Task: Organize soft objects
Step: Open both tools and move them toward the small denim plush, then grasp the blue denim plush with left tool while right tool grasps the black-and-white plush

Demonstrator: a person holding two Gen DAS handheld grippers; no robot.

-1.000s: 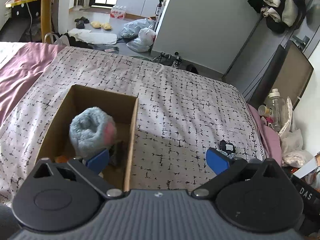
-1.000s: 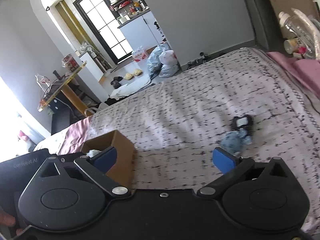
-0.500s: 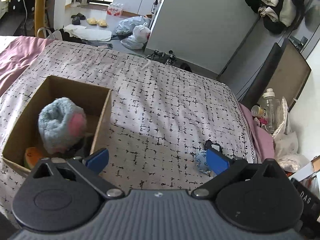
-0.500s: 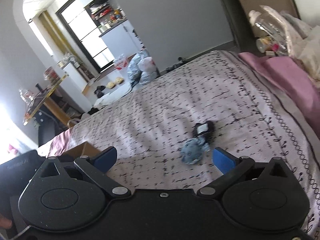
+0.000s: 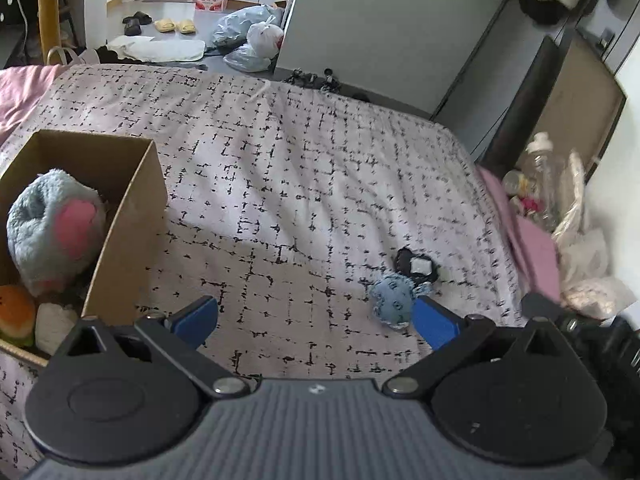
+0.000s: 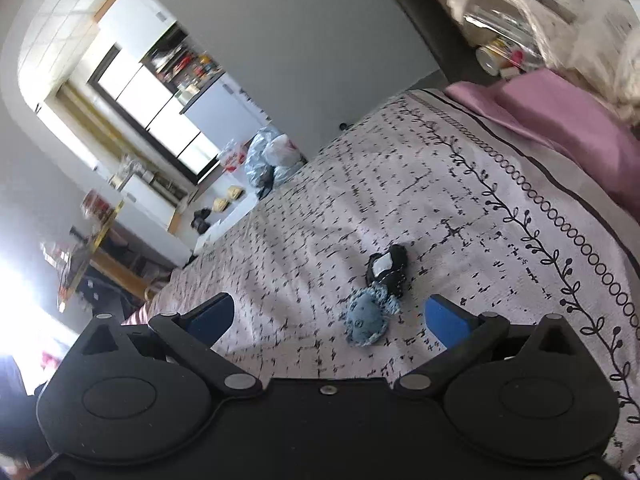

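Observation:
A cardboard box sits on the bed at the left of the left wrist view. It holds a blue and pink plush, an orange plush and a white soft item. A small blue fabric toy and a black soft item lie together on the patterned bedspread. My left gripper is open and empty, right of the box, its right finger beside the blue toy. My right gripper is open and empty, with the blue toy between its fingers and the black item just beyond.
Pink bedding runs along the bed's right edge. Bottles and bags crowd the bedside at the right. Plastic bags and slippers lie on the floor past the bed's far edge. A yellow table stands far left.
My left gripper has moved right, away from the box, leaving the blue and pink plush inside. My right gripper has moved closer to the blue toy, which now lies between its fingers.

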